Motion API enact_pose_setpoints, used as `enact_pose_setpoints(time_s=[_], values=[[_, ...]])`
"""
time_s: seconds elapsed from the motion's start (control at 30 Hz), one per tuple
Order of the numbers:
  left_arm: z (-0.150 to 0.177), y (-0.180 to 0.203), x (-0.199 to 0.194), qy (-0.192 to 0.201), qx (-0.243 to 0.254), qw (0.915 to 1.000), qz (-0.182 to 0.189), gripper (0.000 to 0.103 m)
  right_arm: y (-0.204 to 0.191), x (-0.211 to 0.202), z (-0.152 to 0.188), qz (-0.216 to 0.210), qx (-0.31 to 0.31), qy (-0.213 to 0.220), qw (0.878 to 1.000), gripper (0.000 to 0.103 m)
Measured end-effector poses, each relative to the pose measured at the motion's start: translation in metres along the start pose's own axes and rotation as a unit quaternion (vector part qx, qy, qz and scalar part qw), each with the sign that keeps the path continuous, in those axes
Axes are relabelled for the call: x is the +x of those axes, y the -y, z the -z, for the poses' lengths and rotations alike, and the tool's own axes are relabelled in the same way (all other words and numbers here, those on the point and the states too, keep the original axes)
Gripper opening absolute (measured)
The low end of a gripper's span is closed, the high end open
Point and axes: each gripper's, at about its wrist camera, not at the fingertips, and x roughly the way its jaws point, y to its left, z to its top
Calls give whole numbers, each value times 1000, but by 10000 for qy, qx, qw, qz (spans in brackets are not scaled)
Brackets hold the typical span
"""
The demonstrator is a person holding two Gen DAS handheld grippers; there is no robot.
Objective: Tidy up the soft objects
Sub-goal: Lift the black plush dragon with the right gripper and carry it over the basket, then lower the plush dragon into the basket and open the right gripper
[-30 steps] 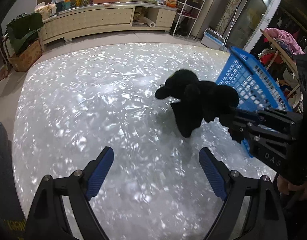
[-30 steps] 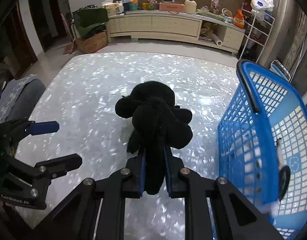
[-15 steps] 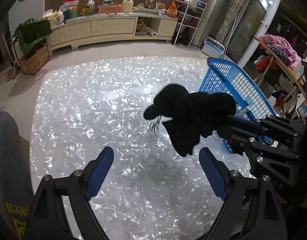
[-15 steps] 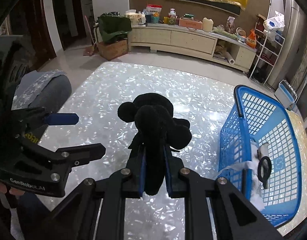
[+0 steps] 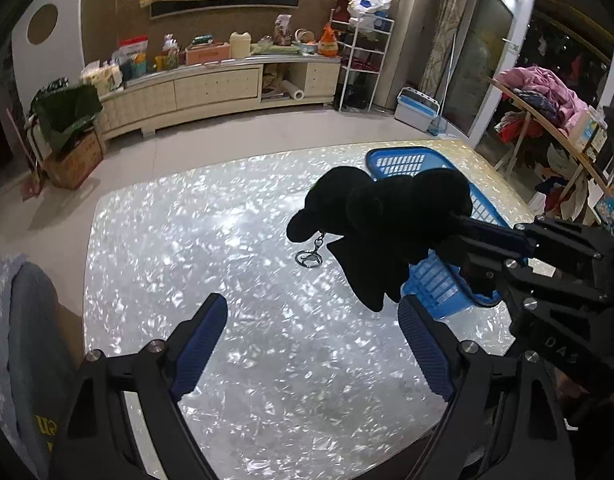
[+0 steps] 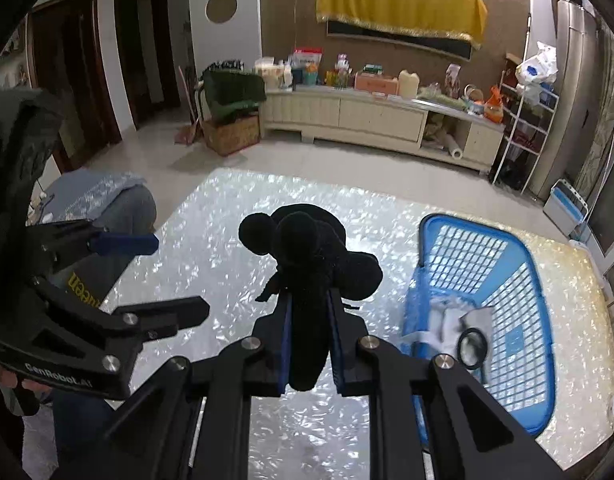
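Observation:
A black plush toy (image 6: 307,256) with a metal key ring (image 5: 308,258) hangs in the air above the shiny white table (image 5: 267,360). My right gripper (image 6: 309,308) is shut on the toy's lower part; in the left wrist view it reaches in from the right (image 5: 463,232). The left gripper (image 5: 311,324) stands open with nothing between its blue pads, below and left of the toy. A blue mesh basket (image 6: 519,308) sits on the table right of the toy, with a white soft thing (image 6: 447,316) and a dark ring inside.
A person's knee in grey cloth (image 5: 27,340) is at the table's left edge. Beyond the table are a cream cabinet (image 6: 371,116) loaded with items, a wicker box (image 6: 231,136), a white rack (image 6: 523,132) and a clothes stand (image 5: 547,120).
Both grippers have risen and the views tilted up, showing more of the room. The black toy was lifted off the table; its key ring now dangles free. The basket's inside has come into view.

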Motion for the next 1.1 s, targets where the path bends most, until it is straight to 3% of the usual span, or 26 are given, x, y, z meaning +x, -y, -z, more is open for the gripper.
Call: enact_pose_setpoints(time_s=[0.5, 0.77, 1.1], values=[[-49, 73, 11, 156, 595, 9980, 159, 86, 54, -30, 1, 273, 288, 420, 9983, 15], [-71, 105, 36, 119, 814, 9960, 344, 86, 92, -30, 6, 529, 567, 460, 9959, 15], [-69, 116, 94, -342, 890, 9949, 339, 86, 120, -4, 23, 753, 874, 179, 9932, 15]])
